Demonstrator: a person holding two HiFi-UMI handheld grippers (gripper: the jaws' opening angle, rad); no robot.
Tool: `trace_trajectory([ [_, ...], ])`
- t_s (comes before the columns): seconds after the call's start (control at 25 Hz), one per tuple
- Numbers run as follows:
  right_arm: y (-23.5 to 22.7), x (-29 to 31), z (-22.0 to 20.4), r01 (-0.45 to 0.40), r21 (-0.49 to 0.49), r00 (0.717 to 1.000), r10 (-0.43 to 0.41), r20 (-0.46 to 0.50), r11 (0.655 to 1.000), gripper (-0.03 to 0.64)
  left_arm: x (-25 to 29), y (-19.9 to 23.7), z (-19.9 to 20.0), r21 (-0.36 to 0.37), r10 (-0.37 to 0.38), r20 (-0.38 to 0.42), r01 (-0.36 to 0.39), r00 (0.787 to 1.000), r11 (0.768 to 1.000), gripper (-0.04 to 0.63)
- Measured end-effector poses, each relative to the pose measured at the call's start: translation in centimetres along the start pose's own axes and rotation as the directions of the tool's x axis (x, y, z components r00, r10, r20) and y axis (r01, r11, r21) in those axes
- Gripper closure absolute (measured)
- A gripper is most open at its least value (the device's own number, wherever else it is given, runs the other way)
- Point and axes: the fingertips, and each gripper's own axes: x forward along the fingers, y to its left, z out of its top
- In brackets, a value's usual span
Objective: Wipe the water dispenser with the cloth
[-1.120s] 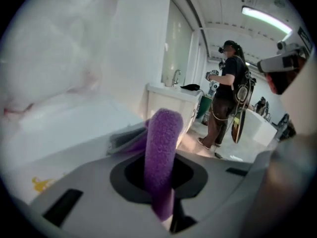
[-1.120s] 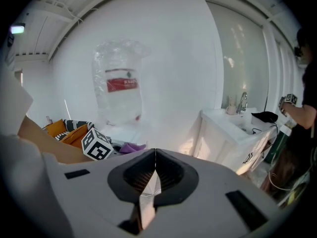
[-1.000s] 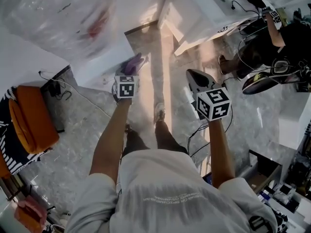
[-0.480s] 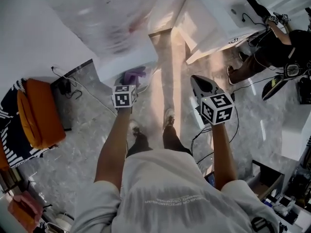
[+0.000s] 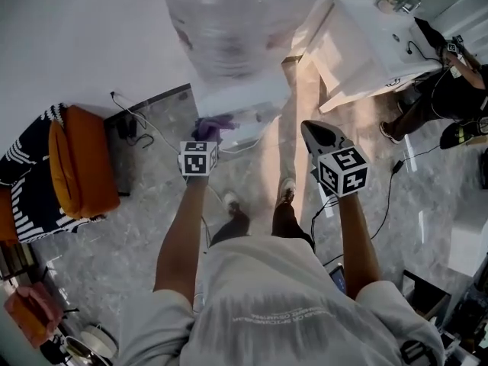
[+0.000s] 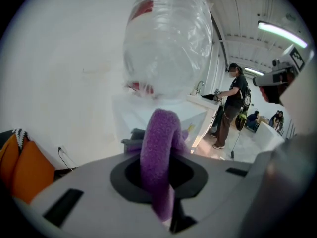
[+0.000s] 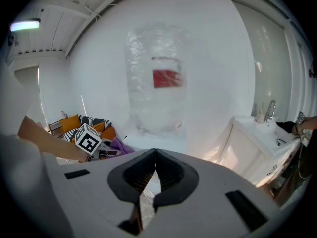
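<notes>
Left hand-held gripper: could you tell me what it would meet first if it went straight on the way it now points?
Most likely the white body of the water dispenser, just below the bottle; the purple cloth clamped in the left hand-held gripper would touch first. Depth is unclear.

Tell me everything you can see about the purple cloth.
The purple cloth looks soft and fuzzy, like microfibre. It is bunched into a thick fold and pinched between the jaws of the left hand-held gripper, with a loop bulging out past them. It is held low, close to the white front of the water dispenser. Whether it touches the dispenser cannot be told.
</notes>
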Motion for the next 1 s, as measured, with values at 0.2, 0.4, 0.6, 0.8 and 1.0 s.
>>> trace_trajectory([
  [0.2, 1.6, 1.5, 0.4, -0.013, -0.012, 1.000, 0.013, -0.003, 1.000, 0.601, -0.6, 1.8, -0.4, -0.009, 0.001, -0.005, -0.001, 1.000, 1.000, 0.540],
  [0.4, 3.1, 2.5, 0.3, -0.030, -0.020, 0.999, 0.030, -0.018, 0.999, 0.601, -0.1, 2.1, -0.5, -0.024, -0.027, -0.016, 0.026, 1.000, 0.999, 0.540],
  [0.6, 4.0, 2.0, 0.0, -0.019, -0.024, 1.000, 0.018, -0.020, 1.000, 0.601, 0.7, 2.8, -2.7, -0.098, -0.050, -0.057, 0.044, 0.997, 0.994, 0.540],
  [0.8, 2.7, 0.7, -1.1, 0.016, -0.030, 0.999, -0.017, -0.039, 0.999, 0.601, 3.2, 3.0, -5.3, -0.148, -0.051, -0.111, 0.034, 0.993, 0.988, 0.540],
  [1.0, 2.7, 0.8, -3.5, 0.017, 0.045, 0.998, -0.014, -0.065, 0.999, 0.601, 4.9, 4.0, -8.9, -0.190, -0.021, -0.201, -0.018, 0.979, 0.982, 0.540],
])
